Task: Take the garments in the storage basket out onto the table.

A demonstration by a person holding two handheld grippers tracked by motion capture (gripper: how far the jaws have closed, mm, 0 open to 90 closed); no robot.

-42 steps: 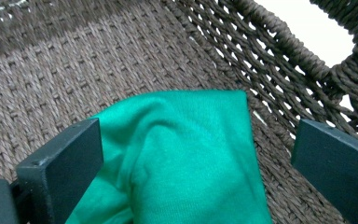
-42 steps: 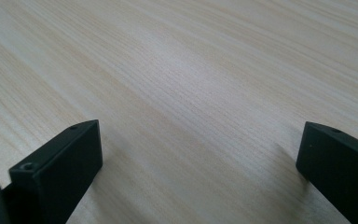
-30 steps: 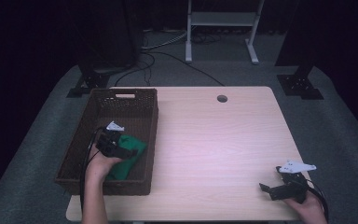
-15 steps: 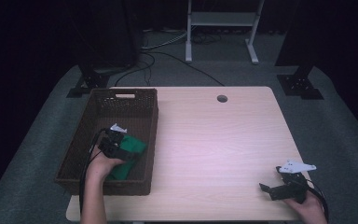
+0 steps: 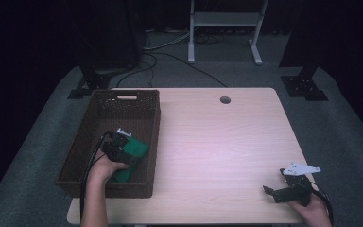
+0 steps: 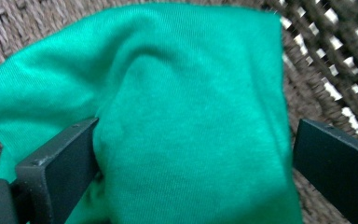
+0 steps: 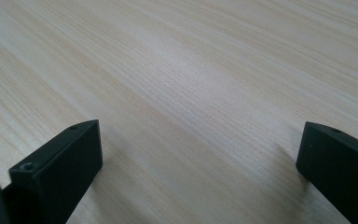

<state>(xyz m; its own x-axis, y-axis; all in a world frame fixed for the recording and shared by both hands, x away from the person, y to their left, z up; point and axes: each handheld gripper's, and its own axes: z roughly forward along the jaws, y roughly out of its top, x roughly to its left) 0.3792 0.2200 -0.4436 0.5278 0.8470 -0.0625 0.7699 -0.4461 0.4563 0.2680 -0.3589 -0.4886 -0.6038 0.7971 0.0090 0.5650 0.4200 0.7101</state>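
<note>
A green cloth (image 5: 135,148) lies bunched in the brown woven basket (image 5: 123,101) at the table's left. My left gripper (image 5: 125,152) reaches down into the basket over it. In the left gripper view the folded cloth (image 6: 191,93) lies between the two widely spread jaws of the left gripper (image 6: 193,156) and touches the left one. My right gripper (image 5: 273,184) rests low over the bare wooden table (image 5: 217,137) near its front right corner. In the right gripper view the right gripper (image 7: 198,158) stands open with nothing but wood grain between its jaws.
A round cable hole (image 5: 225,100) sits at the table's far edge. Dark stand bases (image 5: 306,87) and cables (image 5: 170,54) lie on the grey floor behind the table. The basket's right wall (image 5: 154,137) rises next to the cloth.
My left gripper has shifted slightly to the right and lower onto the green cloth. The right gripper has stayed where it was.
</note>
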